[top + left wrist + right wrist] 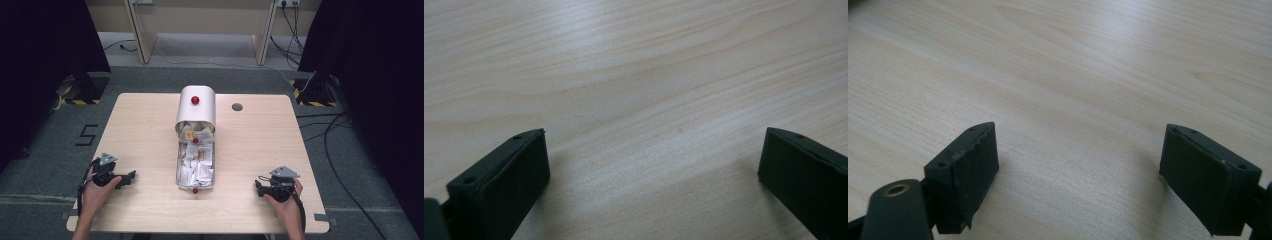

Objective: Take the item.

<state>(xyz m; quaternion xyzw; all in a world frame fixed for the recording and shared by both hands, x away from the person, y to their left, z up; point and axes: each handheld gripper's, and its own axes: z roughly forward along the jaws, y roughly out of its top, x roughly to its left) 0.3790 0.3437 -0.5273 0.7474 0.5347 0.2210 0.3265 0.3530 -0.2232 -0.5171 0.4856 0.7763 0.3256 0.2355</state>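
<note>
Both grippers [131, 176] [258, 186] rest open on pale wooden table [140, 130]

Silver metal box [196, 107] with red knobs, white and yellowish packets [196, 162] inside, pale wood-grain table [145, 130], black grippers [131, 176].

"What did you see along the left gripper [651, 165]?"

"Its two black jaws stood wide apart, one rising at the lower left, the other at the lower right, with nothing between them."

"And under them?"

"Pale wooden table [634, 75], the grain running across. Each jaw cast a soft shadow on the wood close below."
</note>
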